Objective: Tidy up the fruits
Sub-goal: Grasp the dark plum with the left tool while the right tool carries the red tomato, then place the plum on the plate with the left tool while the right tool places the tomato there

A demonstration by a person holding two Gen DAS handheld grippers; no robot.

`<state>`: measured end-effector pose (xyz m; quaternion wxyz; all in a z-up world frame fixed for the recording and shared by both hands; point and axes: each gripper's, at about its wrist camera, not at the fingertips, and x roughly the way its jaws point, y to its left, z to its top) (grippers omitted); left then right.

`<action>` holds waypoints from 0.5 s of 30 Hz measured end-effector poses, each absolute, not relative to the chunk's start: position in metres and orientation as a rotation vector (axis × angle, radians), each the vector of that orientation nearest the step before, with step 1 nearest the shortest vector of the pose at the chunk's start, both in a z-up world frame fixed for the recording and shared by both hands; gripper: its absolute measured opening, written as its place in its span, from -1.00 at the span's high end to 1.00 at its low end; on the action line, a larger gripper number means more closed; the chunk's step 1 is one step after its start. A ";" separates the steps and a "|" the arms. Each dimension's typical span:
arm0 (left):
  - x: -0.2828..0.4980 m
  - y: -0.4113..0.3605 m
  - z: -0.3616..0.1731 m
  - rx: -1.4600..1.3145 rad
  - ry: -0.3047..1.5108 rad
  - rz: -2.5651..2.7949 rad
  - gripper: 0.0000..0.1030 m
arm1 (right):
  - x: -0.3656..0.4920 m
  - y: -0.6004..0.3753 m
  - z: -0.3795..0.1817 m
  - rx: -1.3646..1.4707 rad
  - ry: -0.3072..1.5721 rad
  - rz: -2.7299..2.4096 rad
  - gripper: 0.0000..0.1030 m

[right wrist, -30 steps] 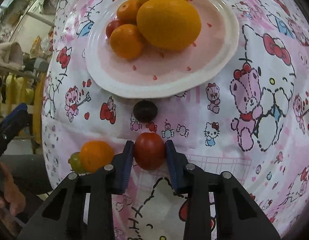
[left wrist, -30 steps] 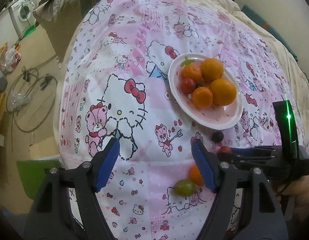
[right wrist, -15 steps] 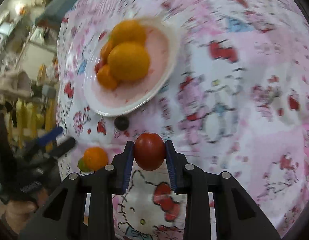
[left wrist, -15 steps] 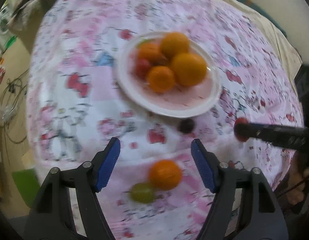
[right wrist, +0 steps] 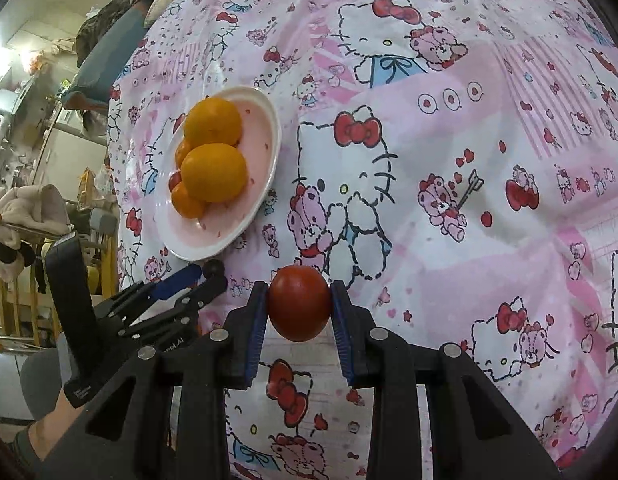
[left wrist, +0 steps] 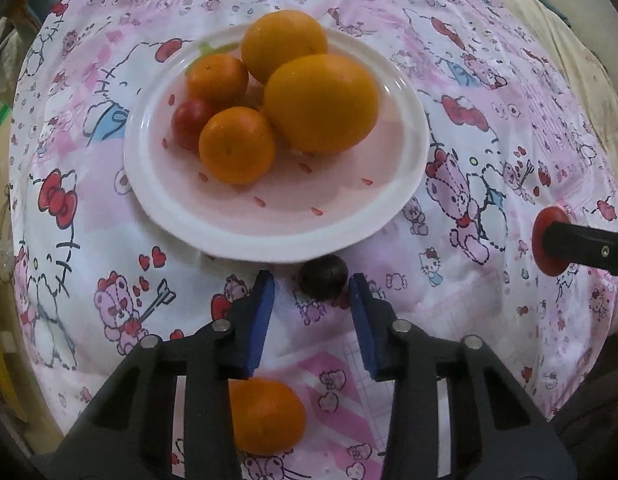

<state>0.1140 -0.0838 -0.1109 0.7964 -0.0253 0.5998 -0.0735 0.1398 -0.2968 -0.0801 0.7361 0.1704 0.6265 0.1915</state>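
Left claw (left wrist: 312, 290) gapes around the dark grape (left wrist: 324, 276); centre it before squeezing gently. Right claw (right wrist: 299, 306) clamps the tomato (right wrist: 299, 303).

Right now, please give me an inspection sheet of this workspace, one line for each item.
Surface: cartoon-print cloth, pink and white.
Job's things: plate holds two oranges, two mandarins, one small tomato; dark fruit and loose mandarin lie on the cloth.
Clutter: nothing seen.
Grippers: left gripper open around the dark fruit; right gripper shut on red tomato.
Cables: nothing seen.
Surroundings: piled clothes and furniture beyond the cloth.
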 end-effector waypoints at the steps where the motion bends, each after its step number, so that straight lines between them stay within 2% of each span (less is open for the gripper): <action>1: 0.114 -0.084 -0.111 -0.064 1.285 -0.165 0.41 | 0.140 -0.295 -0.079 0.370 1.375 0.425 0.37; 2: 0.115 -0.084 -0.111 -0.072 1.284 -0.174 0.58 | 0.140 -0.293 -0.079 0.366 1.374 0.428 0.37; 3: 0.115 -0.084 -0.111 -0.083 1.289 -0.194 0.61 | 0.141 -0.291 -0.078 0.365 1.372 0.430 0.37; 15: 0.092 -0.063 -0.079 -0.148 1.236 -0.248 0.62 | 0.148 -0.290 -0.076 0.376 1.356 0.404 0.37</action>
